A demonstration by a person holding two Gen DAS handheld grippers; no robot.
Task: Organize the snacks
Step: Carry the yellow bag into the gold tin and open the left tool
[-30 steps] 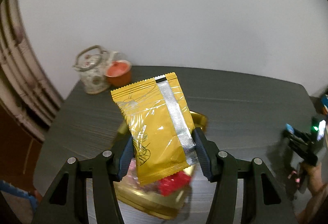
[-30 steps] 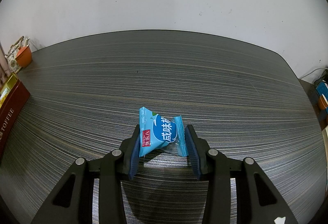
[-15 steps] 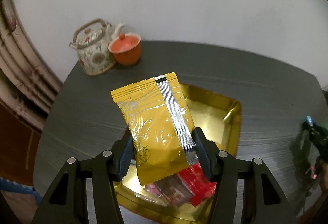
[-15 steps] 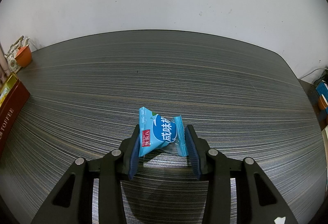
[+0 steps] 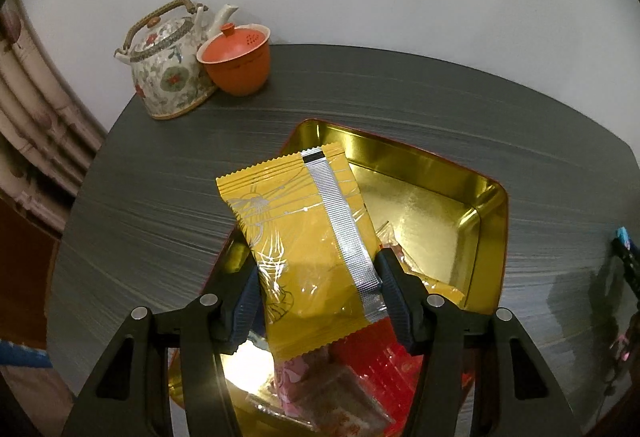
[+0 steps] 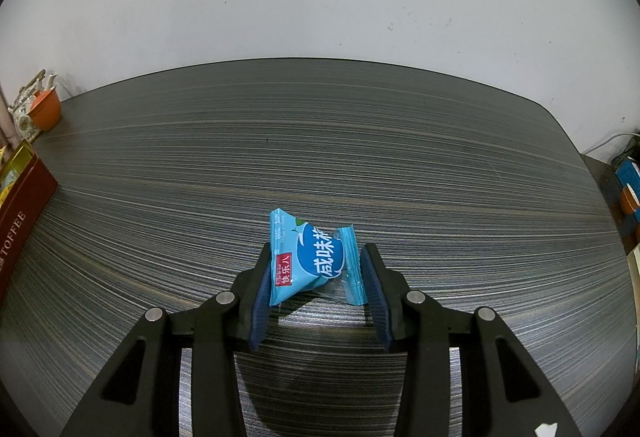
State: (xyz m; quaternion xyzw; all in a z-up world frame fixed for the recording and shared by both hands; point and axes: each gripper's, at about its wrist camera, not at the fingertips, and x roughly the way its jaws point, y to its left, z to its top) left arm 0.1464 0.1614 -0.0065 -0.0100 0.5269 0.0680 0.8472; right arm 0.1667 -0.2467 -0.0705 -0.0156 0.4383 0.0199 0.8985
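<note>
Yellow snack packet (image 5: 310,249) clamped in left tool (image 5: 318,291) above gold tin (image 5: 486,237); right tool (image 6: 316,279) grips blue packet (image 6: 314,257).

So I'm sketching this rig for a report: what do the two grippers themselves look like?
Both match. The left gripper and right gripper have matte black plastic linkage arms with triangular cut-outs, round silver pivot pins, and two fingers faced with ribbed dark blue pads. No cables, labels or sleeves show.
</note>
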